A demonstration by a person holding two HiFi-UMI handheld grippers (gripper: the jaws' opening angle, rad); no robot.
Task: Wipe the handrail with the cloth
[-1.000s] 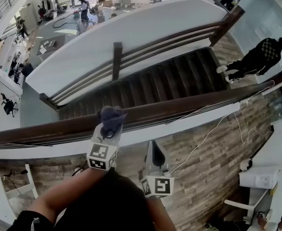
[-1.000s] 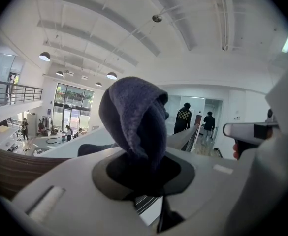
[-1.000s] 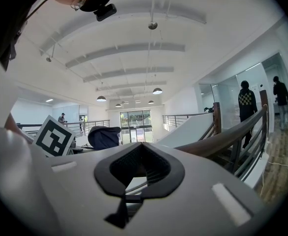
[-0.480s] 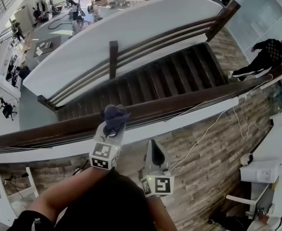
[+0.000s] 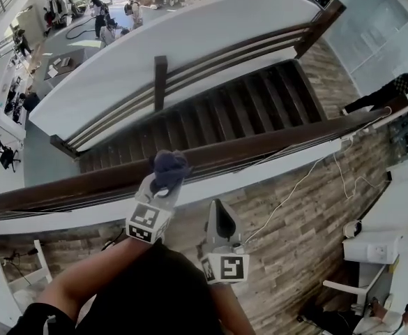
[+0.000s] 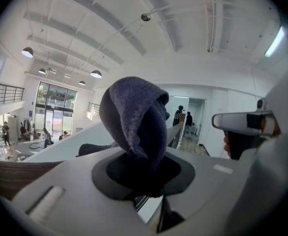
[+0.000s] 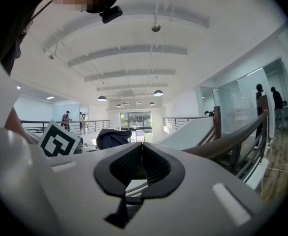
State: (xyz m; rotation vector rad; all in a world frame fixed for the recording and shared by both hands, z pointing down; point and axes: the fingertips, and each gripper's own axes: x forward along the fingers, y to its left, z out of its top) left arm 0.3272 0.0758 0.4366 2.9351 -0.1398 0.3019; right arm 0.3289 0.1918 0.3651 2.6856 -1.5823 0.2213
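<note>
A dark brown wooden handrail [image 5: 259, 149] runs across the head view above a staircase. My left gripper [image 5: 163, 180] is shut on a bunched dark blue cloth [image 5: 167, 166], which rests on top of the rail. In the left gripper view the cloth [image 6: 136, 117] bulges up out of the jaws and hides most of what lies ahead. My right gripper [image 5: 220, 215] hangs short of the rail, to the right of the left one, shut and empty. The right gripper view shows its jaws [image 7: 142, 156] meeting with nothing between, the cloth [image 7: 112, 137] at left and the rail [image 7: 232, 136] running away at right.
Below the rail lie dark stair treads [image 5: 217, 117] and a second railing [image 5: 190, 68] on a white wall. A white cable [image 5: 308, 176] trails over the wood-look floor. White furniture [image 5: 374, 246] stands at right. People [image 5: 392, 89] walk at far right and several stand at top left.
The left gripper with the cloth has slid a little to the right along the rail. The right gripper has stayed put. The person at far right has walked further away.
</note>
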